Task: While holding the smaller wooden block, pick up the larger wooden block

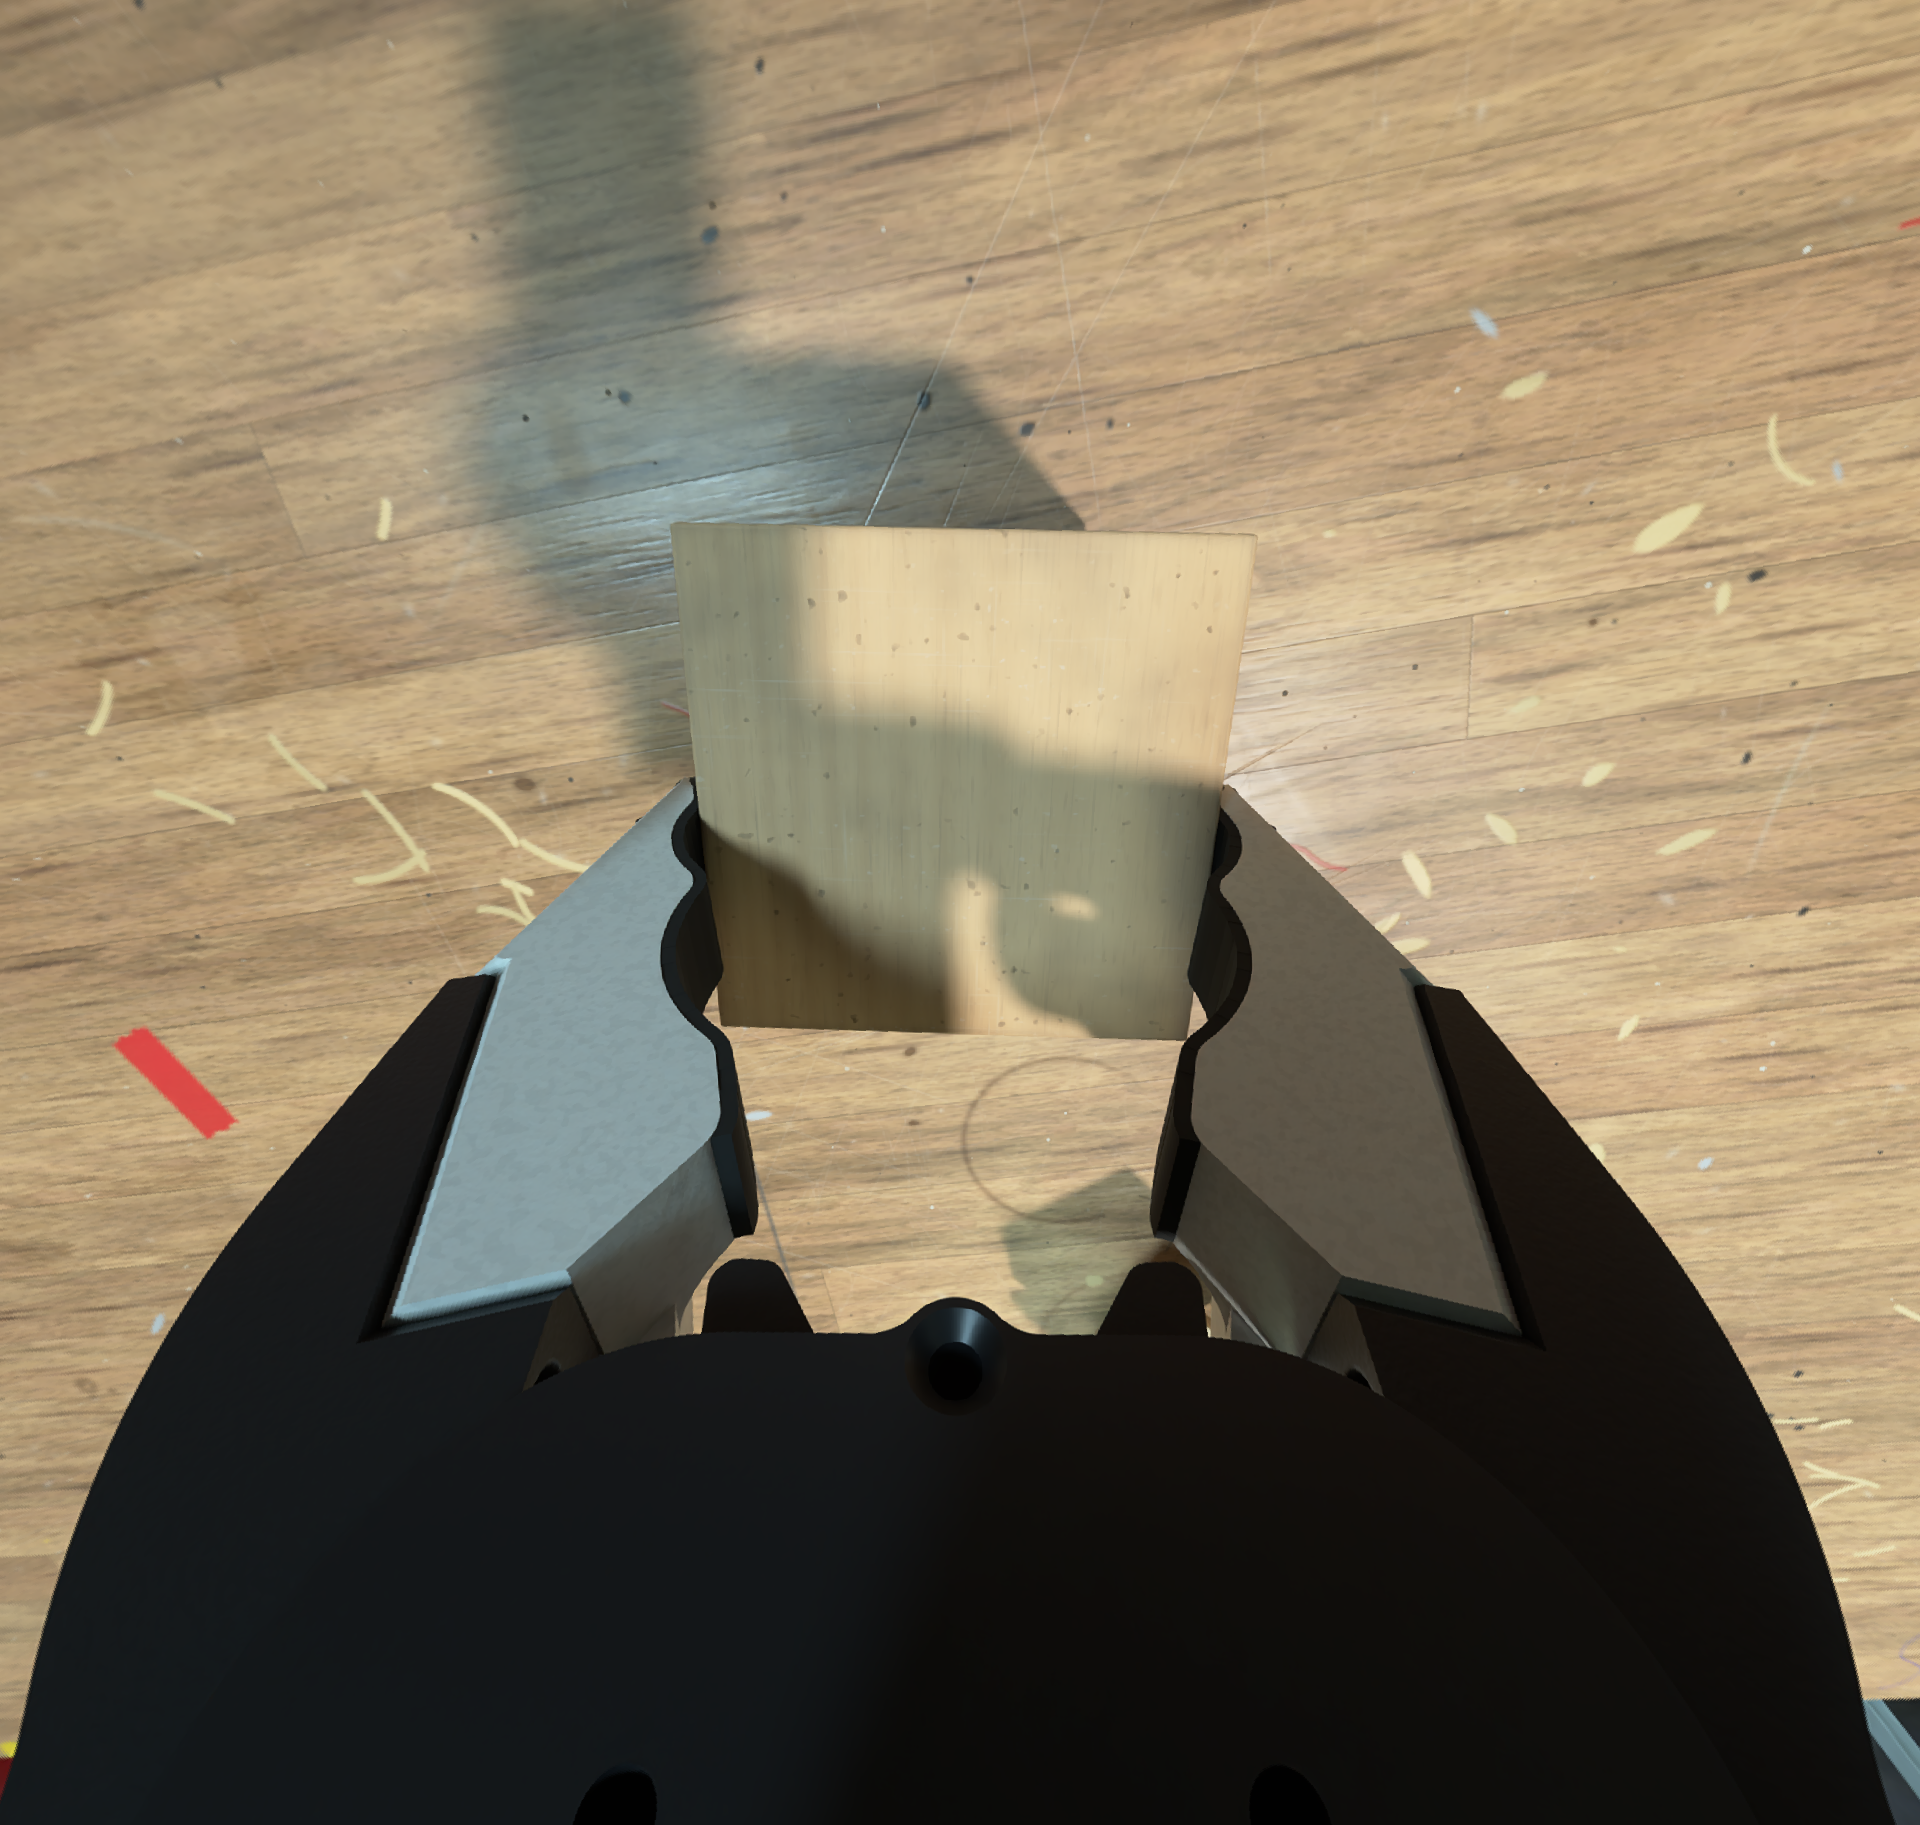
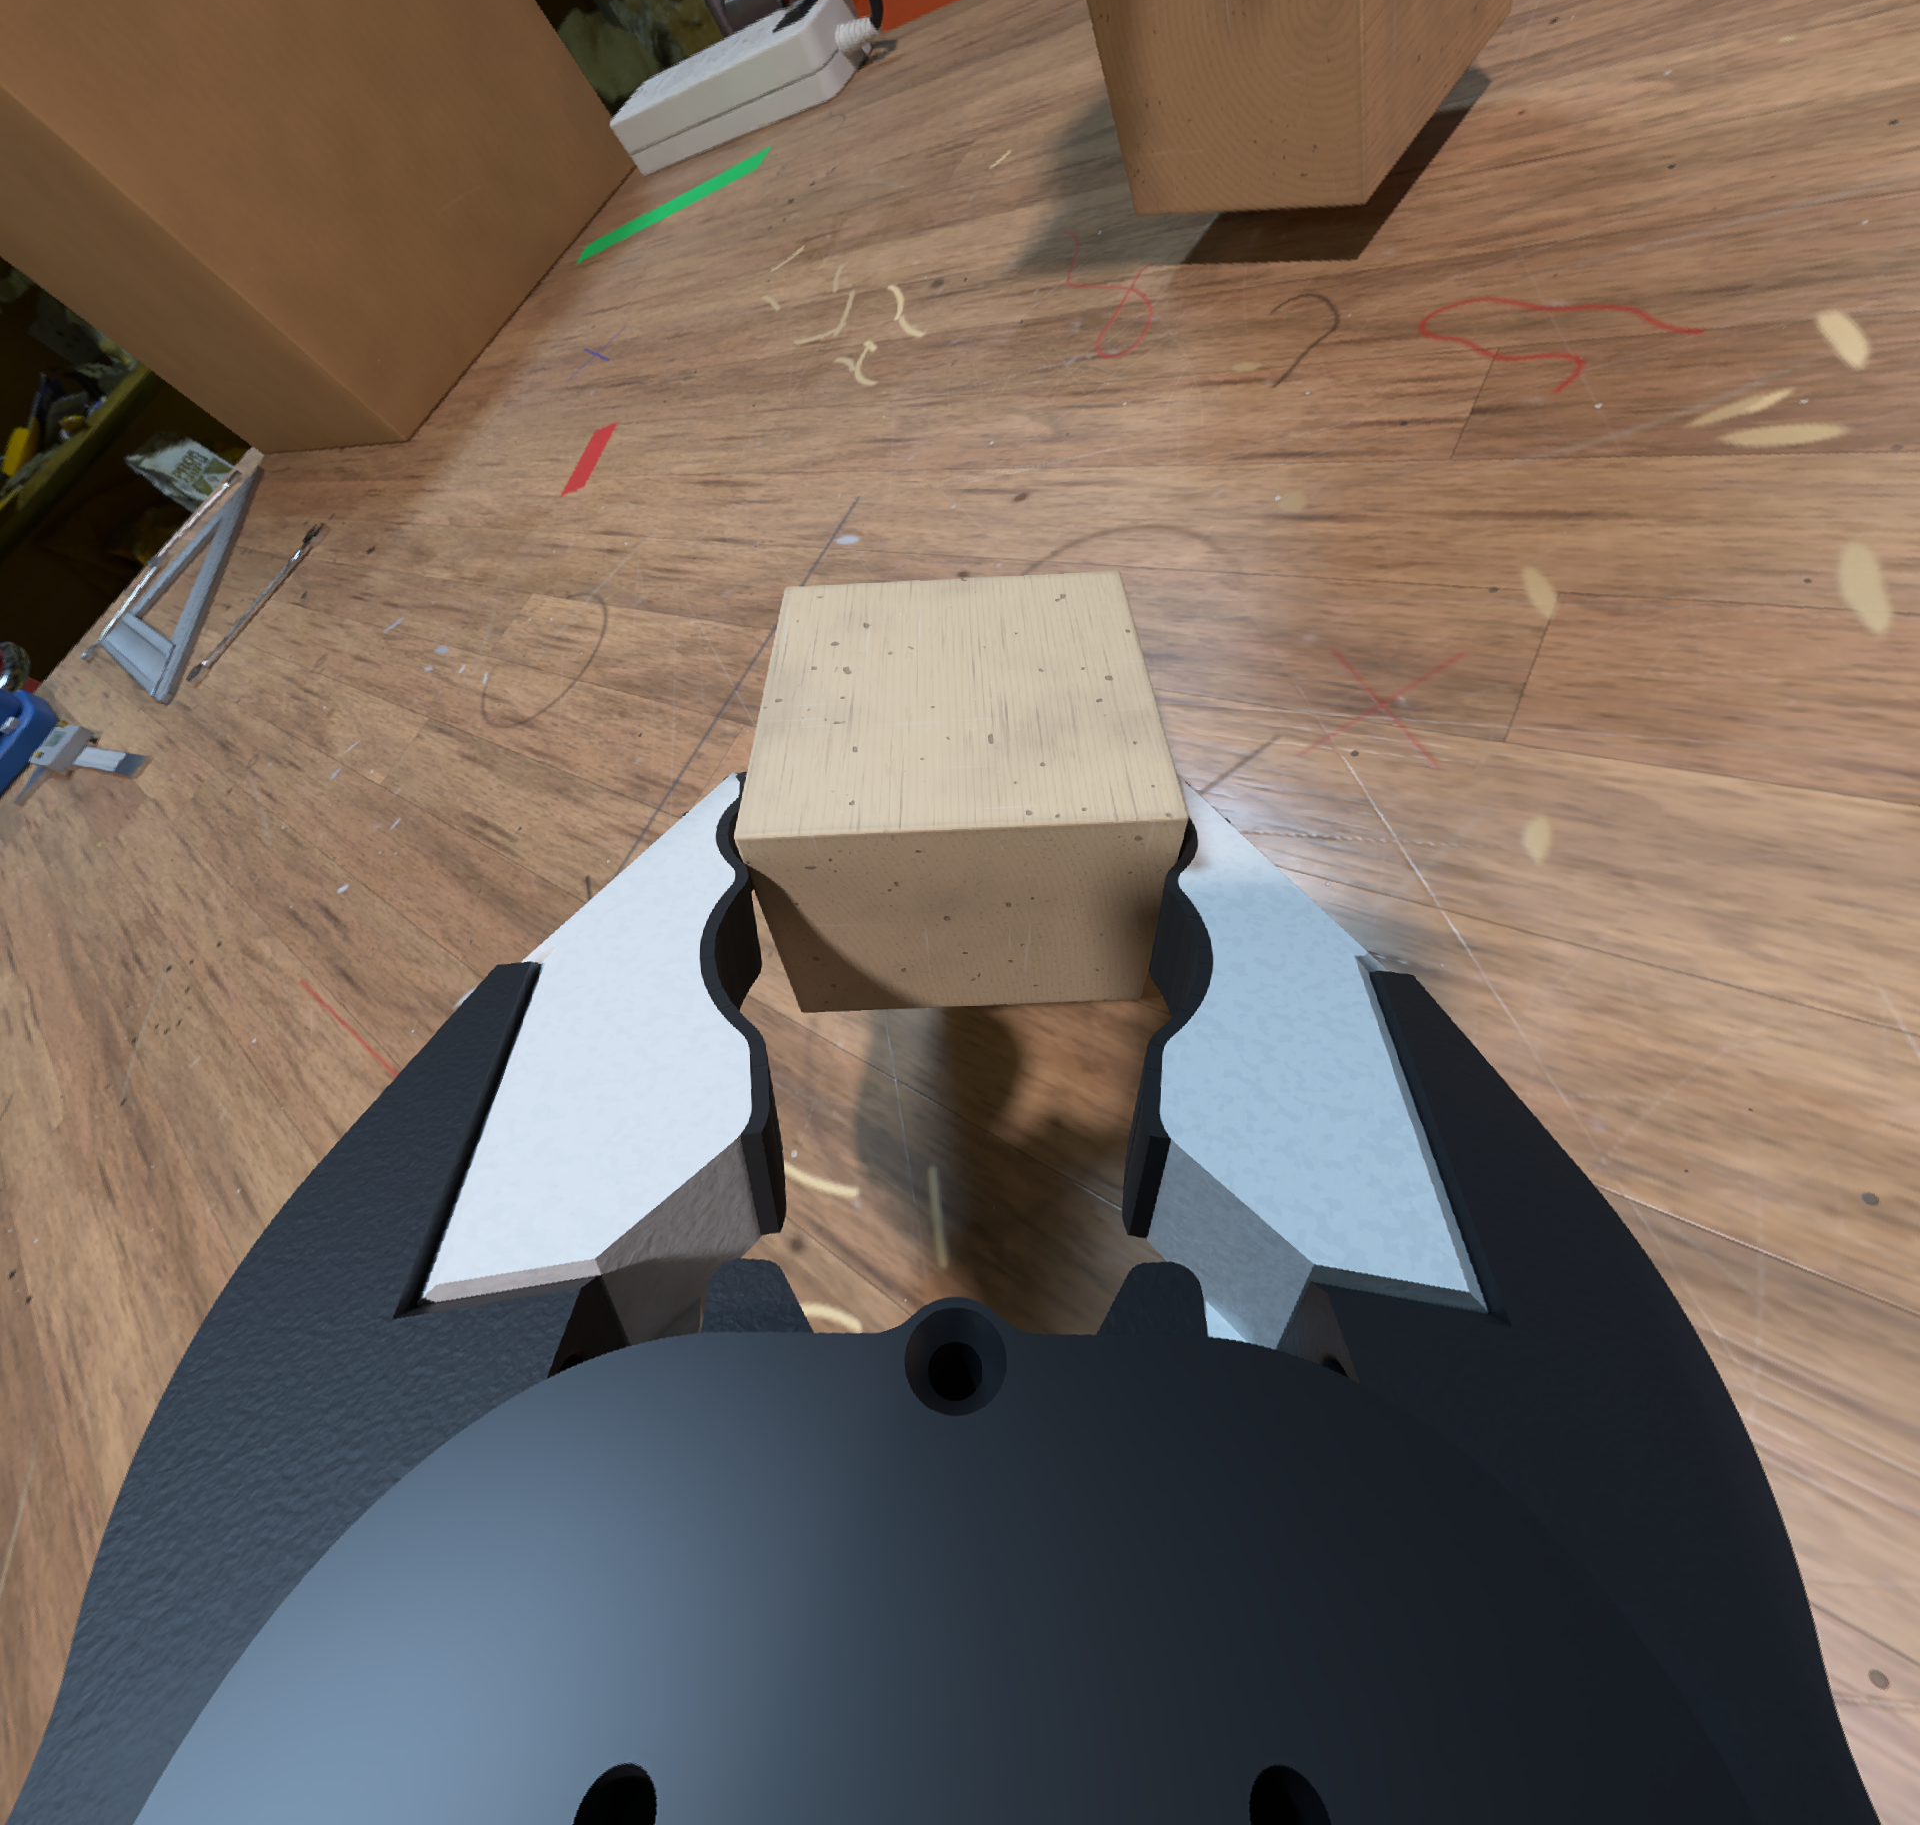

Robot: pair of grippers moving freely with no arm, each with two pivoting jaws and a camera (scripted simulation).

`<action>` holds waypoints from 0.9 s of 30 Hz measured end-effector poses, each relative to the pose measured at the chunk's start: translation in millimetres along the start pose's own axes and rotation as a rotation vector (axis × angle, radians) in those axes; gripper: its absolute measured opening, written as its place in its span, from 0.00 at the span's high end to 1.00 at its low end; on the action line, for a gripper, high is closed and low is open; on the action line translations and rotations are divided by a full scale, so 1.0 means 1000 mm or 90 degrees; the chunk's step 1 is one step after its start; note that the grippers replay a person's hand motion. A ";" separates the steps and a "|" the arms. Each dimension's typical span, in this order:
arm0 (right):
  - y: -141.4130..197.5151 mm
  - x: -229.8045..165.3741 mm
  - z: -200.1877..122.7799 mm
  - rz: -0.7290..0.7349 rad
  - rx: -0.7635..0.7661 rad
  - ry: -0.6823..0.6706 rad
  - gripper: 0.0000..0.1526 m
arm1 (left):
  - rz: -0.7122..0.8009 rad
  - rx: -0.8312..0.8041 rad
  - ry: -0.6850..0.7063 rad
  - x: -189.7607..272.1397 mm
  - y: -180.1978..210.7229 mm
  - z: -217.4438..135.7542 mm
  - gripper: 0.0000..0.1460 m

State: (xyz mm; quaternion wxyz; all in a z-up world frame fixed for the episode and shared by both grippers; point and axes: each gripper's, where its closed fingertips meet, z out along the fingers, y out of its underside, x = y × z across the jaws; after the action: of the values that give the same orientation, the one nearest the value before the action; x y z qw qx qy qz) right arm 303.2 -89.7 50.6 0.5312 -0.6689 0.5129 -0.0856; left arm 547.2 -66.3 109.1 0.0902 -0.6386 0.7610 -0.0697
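In the left wrist view my left gripper [image 1: 958, 799] is shut on the larger wooden block [image 1: 961, 778]. Its pale top face fills the gap between both fingers, and its shadow falls on the wooden table [image 1: 1455, 217] beyond it. In the right wrist view my right gripper [image 2: 964, 799] is shut on the smaller wooden block [image 2: 956, 788], a pale cube held a little above the table, with its shadow under it. The larger block also shows at the top of the right wrist view [image 2: 1288, 50], its base seemingly just off the table over a dark shadow; the left gripper is cut off there.
A big cardboard box [image 2: 260, 165] stands at the far left, with a white power strip [image 2: 738, 87] behind it. Green tape [image 2: 675, 206] and red tape [image 2: 588, 459] mark the table. A metal square [image 2: 177, 601] and a blue tool [image 2: 31, 736] lie near the left edge.
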 end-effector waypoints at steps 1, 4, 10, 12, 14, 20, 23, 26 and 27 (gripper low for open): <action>-0.001 0.000 0.000 0.001 0.002 -0.001 0.50 | 0.003 0.002 -0.003 0.000 -0.002 -0.004 0.36; -0.001 -0.001 -0.001 -0.002 0.004 -0.001 0.50 | 0.015 0.004 -0.009 0.000 -0.005 -0.014 0.36; -0.001 -0.004 0.000 -0.011 0.004 -0.002 0.50 | 0.039 -0.013 -0.017 0.000 -0.001 -0.025 0.36; 0.000 -0.005 0.001 -0.013 0.002 -0.003 0.50 | 0.045 -0.018 -0.019 -0.001 0.001 -0.026 0.36; 0.000 -0.006 0.001 -0.016 0.001 -0.001 0.50 | 0.051 -0.022 -0.021 -0.001 0.002 -0.028 0.36; 0.000 -0.004 0.001 -0.016 0.001 0.001 0.50 | 0.066 -0.034 -0.026 0.000 0.003 -0.036 0.36; 0.000 -0.003 0.001 -0.014 0.001 0.001 0.50 | 0.073 -0.025 -0.033 0.002 0.001 -0.047 0.36; 0.000 -0.004 0.002 -0.013 0.000 0.000 0.50 | 0.083 -0.013 -0.033 0.007 -0.002 -0.063 0.36; 0.000 -0.004 0.002 -0.015 -0.001 0.000 0.50 | 0.087 -0.008 -0.032 0.009 -0.003 -0.069 0.36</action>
State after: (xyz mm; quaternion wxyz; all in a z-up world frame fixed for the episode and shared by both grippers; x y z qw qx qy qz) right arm 302.6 -85.4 51.0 0.5296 -0.6752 0.5053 -0.0912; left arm 533.3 -75.9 176.3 0.1101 -0.5875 0.8006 -0.0424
